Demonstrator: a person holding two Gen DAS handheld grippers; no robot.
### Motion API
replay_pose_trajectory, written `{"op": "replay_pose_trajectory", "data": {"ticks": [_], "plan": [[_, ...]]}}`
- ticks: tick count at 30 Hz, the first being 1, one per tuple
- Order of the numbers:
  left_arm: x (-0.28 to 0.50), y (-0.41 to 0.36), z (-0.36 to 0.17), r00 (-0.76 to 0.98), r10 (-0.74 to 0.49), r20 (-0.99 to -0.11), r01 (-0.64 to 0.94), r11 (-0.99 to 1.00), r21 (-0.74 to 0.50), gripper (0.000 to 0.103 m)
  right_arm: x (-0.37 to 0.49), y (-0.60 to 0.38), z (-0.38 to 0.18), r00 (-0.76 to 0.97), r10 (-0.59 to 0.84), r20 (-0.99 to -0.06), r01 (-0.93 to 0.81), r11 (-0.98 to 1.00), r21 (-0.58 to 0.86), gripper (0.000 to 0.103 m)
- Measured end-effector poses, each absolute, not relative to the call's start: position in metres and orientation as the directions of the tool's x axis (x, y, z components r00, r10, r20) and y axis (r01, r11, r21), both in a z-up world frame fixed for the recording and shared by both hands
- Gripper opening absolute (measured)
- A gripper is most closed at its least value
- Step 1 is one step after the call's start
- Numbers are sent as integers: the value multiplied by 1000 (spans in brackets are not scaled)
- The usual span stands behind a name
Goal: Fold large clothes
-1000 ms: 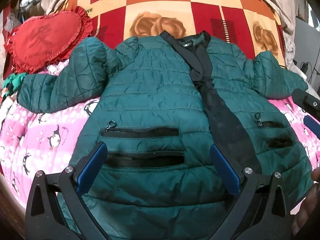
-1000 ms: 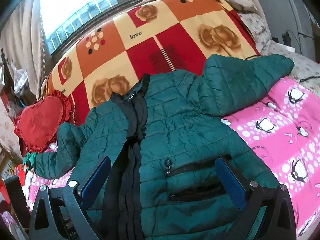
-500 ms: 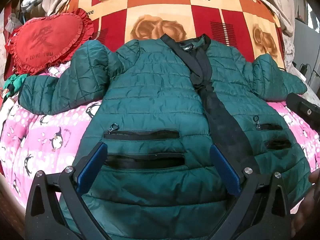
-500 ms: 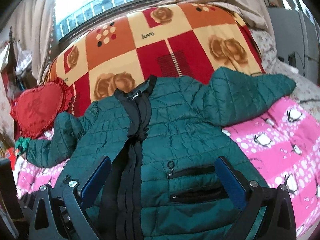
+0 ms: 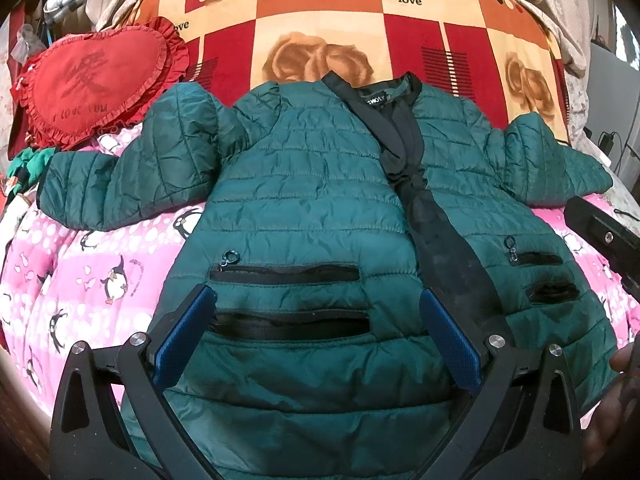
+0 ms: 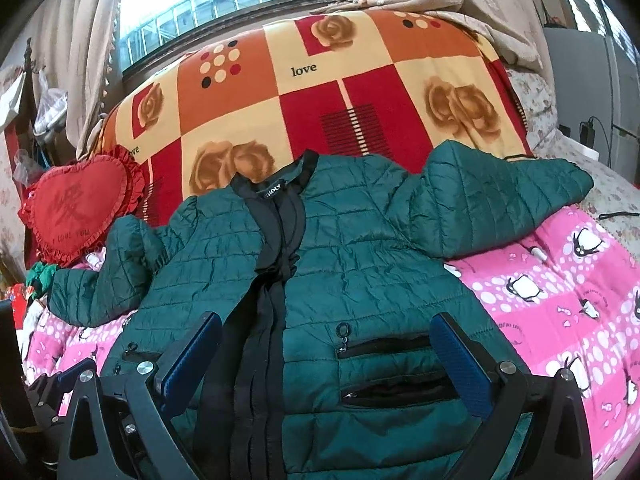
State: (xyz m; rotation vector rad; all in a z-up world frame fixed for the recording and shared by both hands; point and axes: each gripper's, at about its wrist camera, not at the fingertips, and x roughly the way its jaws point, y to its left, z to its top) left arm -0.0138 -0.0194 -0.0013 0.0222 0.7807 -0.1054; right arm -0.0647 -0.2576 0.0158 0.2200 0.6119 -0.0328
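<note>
Jacket [image 5: 304, 200]: quilted green synthetic cloth, slight sheen, creased; placket and collar of matt black fabric, metal ring zipper pulls. Bedcover [image 5: 100, 264]: soft pink printed cloth; blanket [image 6: 360, 92] at the head edge: plush, matt fleece. Left gripper [image 5: 316, 332] and right gripper [image 6: 326, 356]: matt black plastic, blue ribbed pads, bright metal screws.

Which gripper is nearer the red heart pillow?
Left. The left gripper hangs over the jacket half on the heart pillow side; the right gripper hangs over the far half, beyond the placket.
</note>
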Motion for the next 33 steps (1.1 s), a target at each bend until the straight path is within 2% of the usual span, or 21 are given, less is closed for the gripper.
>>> {"op": "replay_pose_trajectory", "data": {"ticks": [33], "plan": [[-10, -21, -11, 693, -78, -717, 108, 994, -4, 103, -63, -253, 16, 817, 23, -577, 88, 982, 165, 103]]}}
